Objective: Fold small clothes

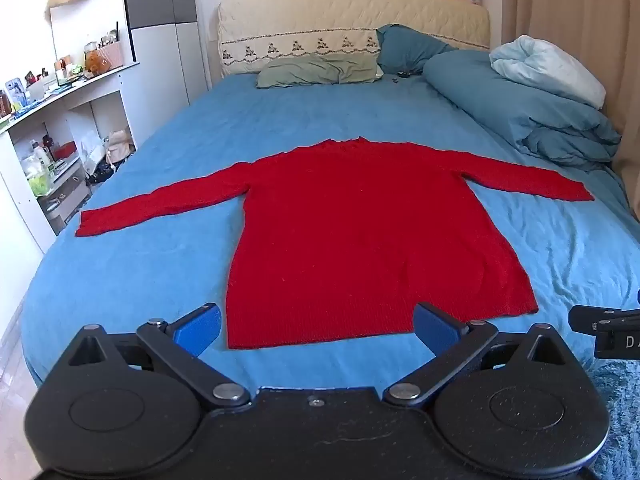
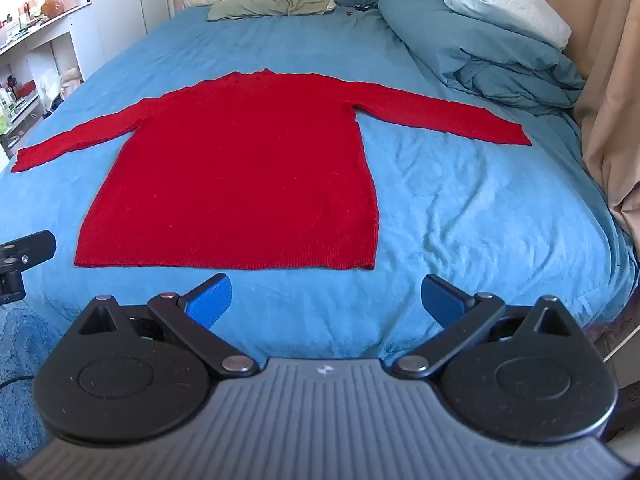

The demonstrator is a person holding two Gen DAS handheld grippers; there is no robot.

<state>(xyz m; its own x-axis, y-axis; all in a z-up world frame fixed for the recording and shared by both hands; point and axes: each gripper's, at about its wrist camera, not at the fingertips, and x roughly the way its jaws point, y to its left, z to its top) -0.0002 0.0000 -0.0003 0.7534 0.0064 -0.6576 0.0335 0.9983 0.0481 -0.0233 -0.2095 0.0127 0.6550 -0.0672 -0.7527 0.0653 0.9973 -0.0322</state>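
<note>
We see red sweater (image 1: 352, 232) flat on blue bed sheet (image 1: 160, 264), neckline toward headboard (image 1: 352, 20), hem toward us, long axis running foot-to-head of bed, sleeves spread sideways. Our left gripper (image 1: 316, 330) spread wide, empty, at hem. Our right gripper (image 2: 326, 298) likewise wide apart, empty, just short of hem's right corner.
</note>
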